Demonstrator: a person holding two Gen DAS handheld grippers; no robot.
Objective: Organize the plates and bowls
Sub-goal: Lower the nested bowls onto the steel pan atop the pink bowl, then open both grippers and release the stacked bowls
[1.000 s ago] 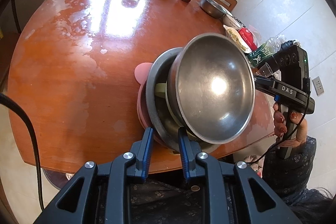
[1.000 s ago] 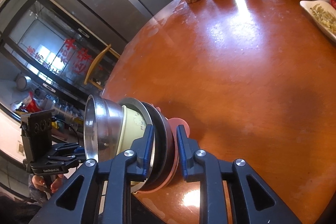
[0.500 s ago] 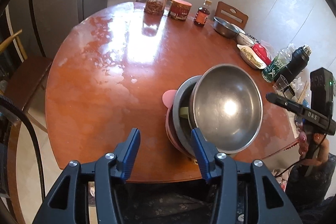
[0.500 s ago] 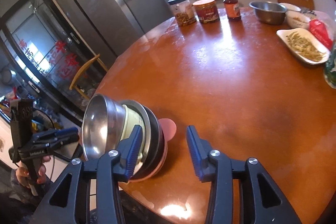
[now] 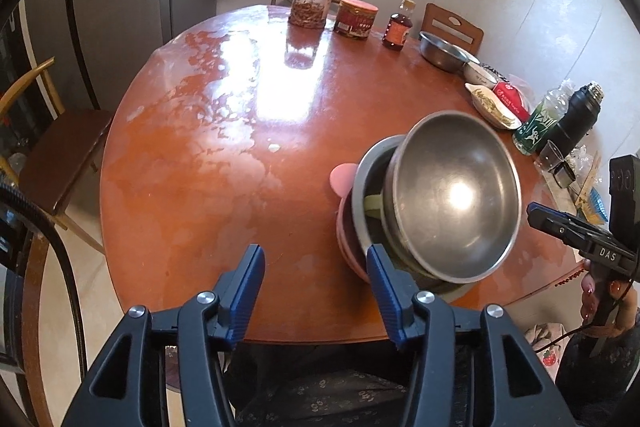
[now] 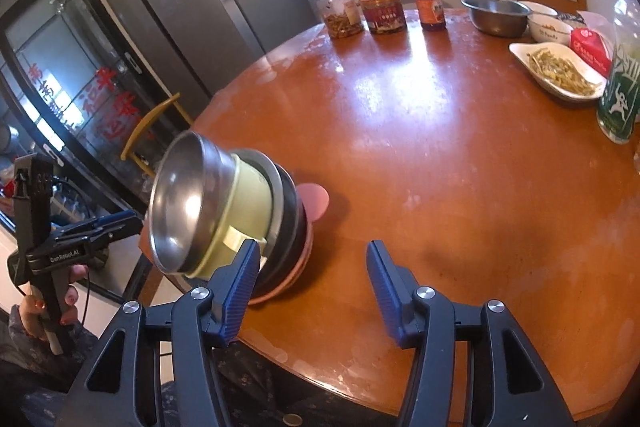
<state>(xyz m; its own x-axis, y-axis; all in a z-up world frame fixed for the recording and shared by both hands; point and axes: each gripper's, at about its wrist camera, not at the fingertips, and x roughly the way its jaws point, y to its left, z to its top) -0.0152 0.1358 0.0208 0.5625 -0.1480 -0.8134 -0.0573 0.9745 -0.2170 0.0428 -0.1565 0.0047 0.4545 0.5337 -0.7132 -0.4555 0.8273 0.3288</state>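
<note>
The left gripper (image 5: 316, 277) stands released, nothing between its jaws. The right gripper (image 6: 310, 273) is empty too, its jaws opening. Between the two, at the round wooden table's (image 5: 208, 155) near edge, sits the stack: steel bowl (image 5: 456, 197) atop a cream bowl (image 6: 244, 195), dark dishes and a pink plate (image 6: 314, 201).

A stack of dishes (image 5: 420, 219) is set near the round table's near edge. A wide steel bowl (image 5: 456, 199) is nested on top, above a pale yellow-green bowl (image 6: 248, 199) with a side lug, a steel dish, a dark dish, and a pink plate (image 6: 314, 199) with a round tab at the bottom.
</note>
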